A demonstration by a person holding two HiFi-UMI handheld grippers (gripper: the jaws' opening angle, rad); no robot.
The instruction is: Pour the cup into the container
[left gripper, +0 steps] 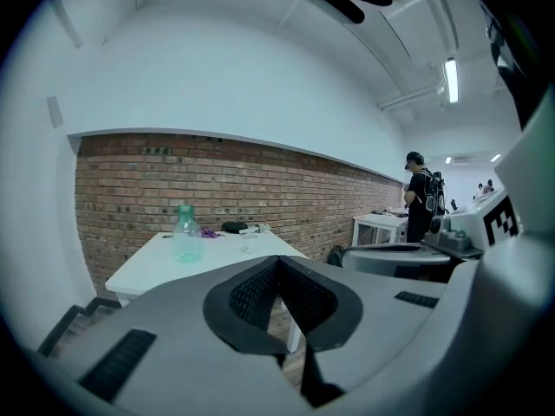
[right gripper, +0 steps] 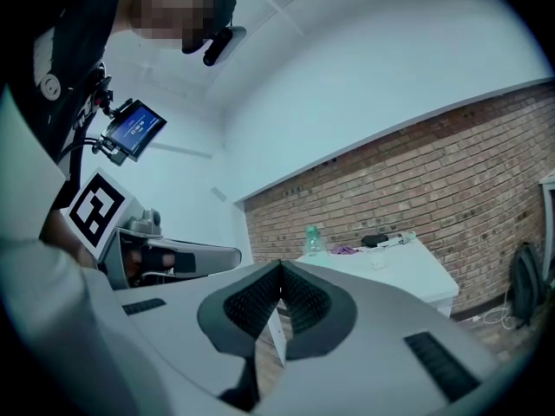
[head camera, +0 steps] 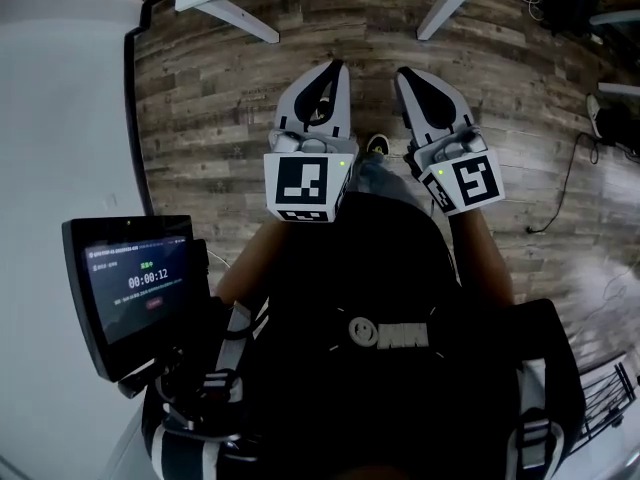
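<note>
A pale green bottle (left gripper: 186,232) stands upright on a white counter (left gripper: 147,271) set against a brick wall (left gripper: 303,198), well apart from both grippers. Near it on the counter lie a purple scrap (left gripper: 208,232), a dark item (left gripper: 234,227) and a small clear item (left gripper: 247,246) that may be the cup, though it is too small to tell. The left gripper (left gripper: 278,263) has its fingers (left gripper: 253,295) closed together with nothing between them. The right gripper (right gripper: 279,271) has its fingers (right gripper: 251,302) pressed shut too, also empty. Only the head view shows the two grippers side by side over a wood-plank floor (head camera: 220,98), with just the counter's near edge at the top and a screen (head camera: 130,288) at the person's left. Only the gripper views show the bottle. The left gripper view alone shows another person (left gripper: 422,202) standing by a second white counter (left gripper: 377,225) far off
</note>
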